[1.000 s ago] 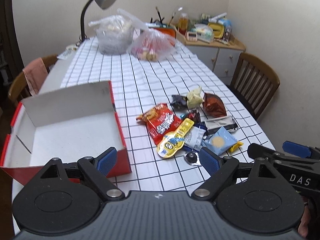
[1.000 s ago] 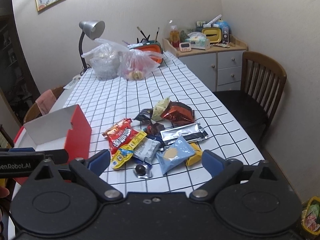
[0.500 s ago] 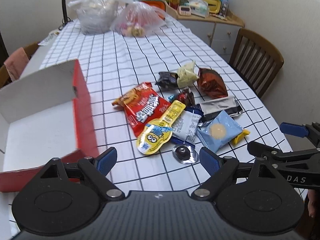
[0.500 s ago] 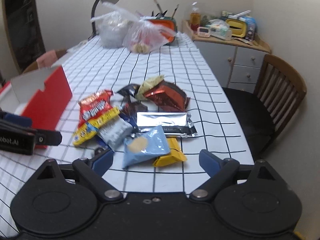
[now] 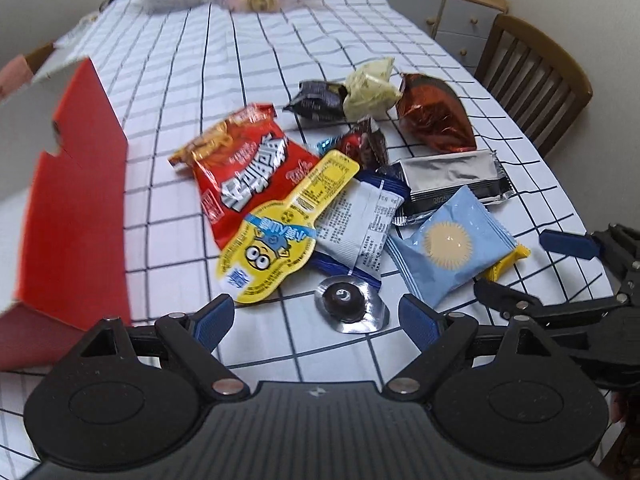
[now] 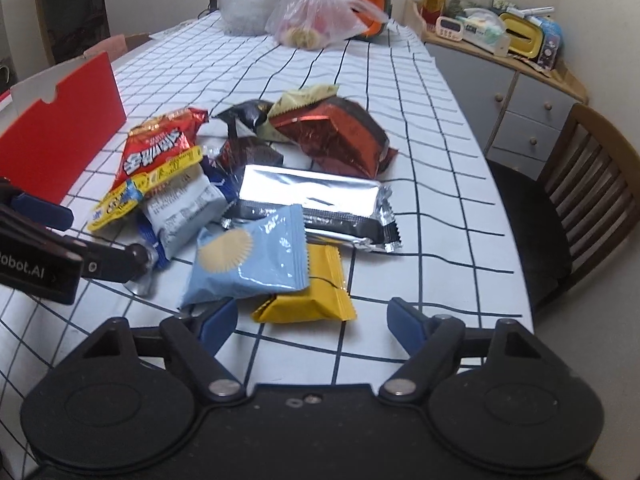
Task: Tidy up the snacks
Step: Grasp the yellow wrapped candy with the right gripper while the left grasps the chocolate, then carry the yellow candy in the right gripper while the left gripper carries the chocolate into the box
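A pile of snack packets lies on the checked tablecloth [image 5: 260, 60]: a red chip bag [image 5: 248, 172], a yellow minion pouch [image 5: 276, 244], a silver bar [image 6: 312, 196], a light blue cookie packet [image 6: 248, 260] and a small yellow packet [image 6: 316, 300]. An open red box [image 5: 76, 208] stands to the left. My left gripper [image 5: 316, 316] is open and low over a foil-wrapped chocolate [image 5: 348, 308], which lies just ahead of its fingers. My right gripper [image 6: 312, 316] has its jaws closing, with the yellow packet between them and the pads apart from it.
Two plastic bags [image 6: 316, 20] sit at the table's far end. A wooden chair [image 6: 580, 200] stands by the right edge, with a cluttered cabinet [image 6: 512, 76] behind it. Near the pile's left side, the left gripper [image 6: 88, 236] shows in the right wrist view.
Both grippers have come down and forward toward the snack pile. The right gripper's fingers stand closer together than before, now flanking the yellow packet.
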A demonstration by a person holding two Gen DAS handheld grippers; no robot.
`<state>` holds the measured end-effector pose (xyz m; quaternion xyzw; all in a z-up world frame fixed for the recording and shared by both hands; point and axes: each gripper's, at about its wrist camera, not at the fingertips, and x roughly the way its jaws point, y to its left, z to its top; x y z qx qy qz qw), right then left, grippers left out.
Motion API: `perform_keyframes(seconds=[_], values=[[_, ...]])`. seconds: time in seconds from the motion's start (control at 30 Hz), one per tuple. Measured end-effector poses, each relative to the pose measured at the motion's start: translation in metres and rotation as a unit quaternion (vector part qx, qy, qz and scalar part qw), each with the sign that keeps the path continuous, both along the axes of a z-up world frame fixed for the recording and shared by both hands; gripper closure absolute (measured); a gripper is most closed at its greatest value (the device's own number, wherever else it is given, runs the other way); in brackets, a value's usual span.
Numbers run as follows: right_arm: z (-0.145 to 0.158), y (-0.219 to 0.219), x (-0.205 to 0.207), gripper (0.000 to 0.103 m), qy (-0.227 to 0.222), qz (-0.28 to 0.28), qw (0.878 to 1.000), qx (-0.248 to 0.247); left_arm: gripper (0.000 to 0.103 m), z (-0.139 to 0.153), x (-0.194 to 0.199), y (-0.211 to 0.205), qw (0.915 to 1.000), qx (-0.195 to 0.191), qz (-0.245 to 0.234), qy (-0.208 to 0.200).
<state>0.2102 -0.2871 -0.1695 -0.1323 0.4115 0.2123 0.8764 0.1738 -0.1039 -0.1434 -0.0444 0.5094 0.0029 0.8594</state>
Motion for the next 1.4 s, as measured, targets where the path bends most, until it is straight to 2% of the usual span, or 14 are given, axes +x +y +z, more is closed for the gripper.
perform_keyframes(seconds=[0.17,0.3,0.4,0.47,0.53,0.6,0.7,0.77,0.93,1.0,1.4], values=[[-0.009,-0.001,0.008,0.025,0.012,0.008,1.000,0.003,0.014,-0.012,0.008,0.002,0.9995,-0.021,0.010,0.019],[-0.009,-0.002,0.012,0.025,0.012,0.012,1.000,0.010,0.021,-0.018,0.012,-0.002,0.9995,-0.015,0.001,0.026],[-0.008,-0.003,0.015,0.024,0.013,0.015,1.000,0.018,0.022,-0.018,0.013,-0.005,0.9997,-0.010,-0.006,0.022],[-0.008,-0.004,0.016,0.025,0.013,0.015,1.000,0.023,0.028,-0.017,0.013,-0.006,0.9998,-0.006,-0.009,0.019],[-0.007,-0.005,0.016,0.028,0.014,0.014,0.999,0.030,0.039,-0.016,0.012,-0.008,0.9998,-0.003,-0.016,0.015],[-0.006,-0.005,0.015,0.038,0.013,0.015,0.999,0.033,0.047,-0.015,0.010,-0.010,0.9997,-0.001,-0.020,0.011],[-0.005,-0.006,0.012,0.051,0.012,0.013,0.999,0.040,0.056,-0.015,0.007,-0.014,0.9995,0.008,-0.030,0.005],[-0.004,-0.006,0.010,0.052,0.012,0.011,0.999,0.043,0.058,-0.016,0.006,-0.017,0.9989,0.020,-0.042,0.000],[-0.003,-0.009,0.006,0.059,0.011,0.000,0.999,0.042,0.061,-0.015,0.006,-0.014,0.9990,0.018,-0.041,-0.001],[-0.003,-0.011,0.003,0.065,0.012,-0.010,0.999,0.042,0.062,-0.014,0.004,-0.012,0.9991,0.013,-0.040,-0.001],[0.007,-0.027,-0.029,0.066,0.012,-0.062,0.997,0.047,0.063,-0.004,-0.016,0.001,0.9995,-0.009,-0.031,0.000]])
